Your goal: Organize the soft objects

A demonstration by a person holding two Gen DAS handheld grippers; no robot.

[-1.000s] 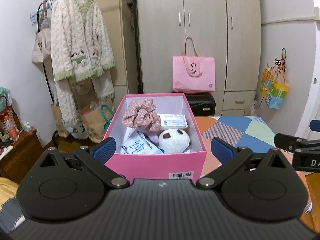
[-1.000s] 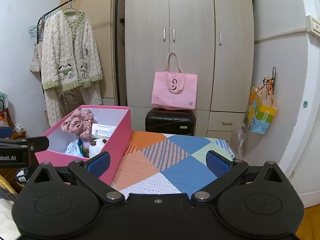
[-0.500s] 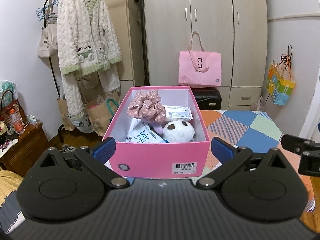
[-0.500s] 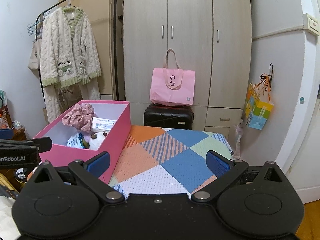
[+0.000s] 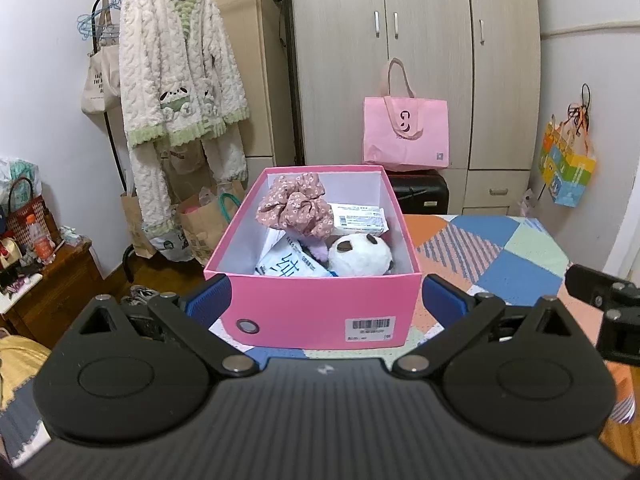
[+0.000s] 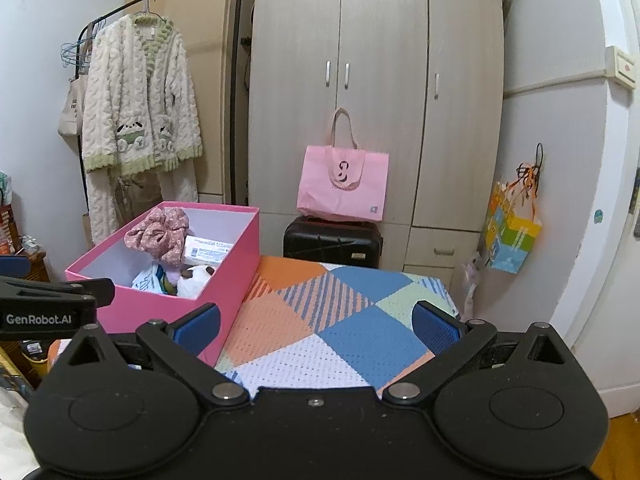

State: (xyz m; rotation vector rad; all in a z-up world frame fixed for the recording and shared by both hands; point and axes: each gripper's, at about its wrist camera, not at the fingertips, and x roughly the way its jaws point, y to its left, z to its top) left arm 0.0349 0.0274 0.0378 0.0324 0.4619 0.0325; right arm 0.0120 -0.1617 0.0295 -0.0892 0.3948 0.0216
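A pink box (image 5: 312, 308) stands on the patchwork cover (image 6: 320, 320); it also shows in the right wrist view (image 6: 224, 280). In it lie a floral pink scrunchie (image 5: 296, 210), a white panda plush (image 5: 360, 256), a white packet with blue writing (image 5: 288, 266) and a small white carton (image 5: 360, 218). My left gripper (image 5: 326, 300) is open and empty, its fingers either side of the box's near end, apart from it. My right gripper (image 6: 316, 322) is open and empty over the cover, to the right of the box.
A wardrobe (image 6: 376, 92) stands behind, with a pink tote bag (image 6: 342, 184) on a black suitcase (image 6: 332, 242). A fluffy robe (image 5: 176, 80) hangs on a rack at the left. A wooden side table (image 5: 48, 280) with clutter stands at the far left. A colourful bag (image 6: 512, 232) hangs at the right.
Both grippers have drawn back and risen from the box, so more of its front and the cover shows. Both stay open and empty. The box's contents have not moved.
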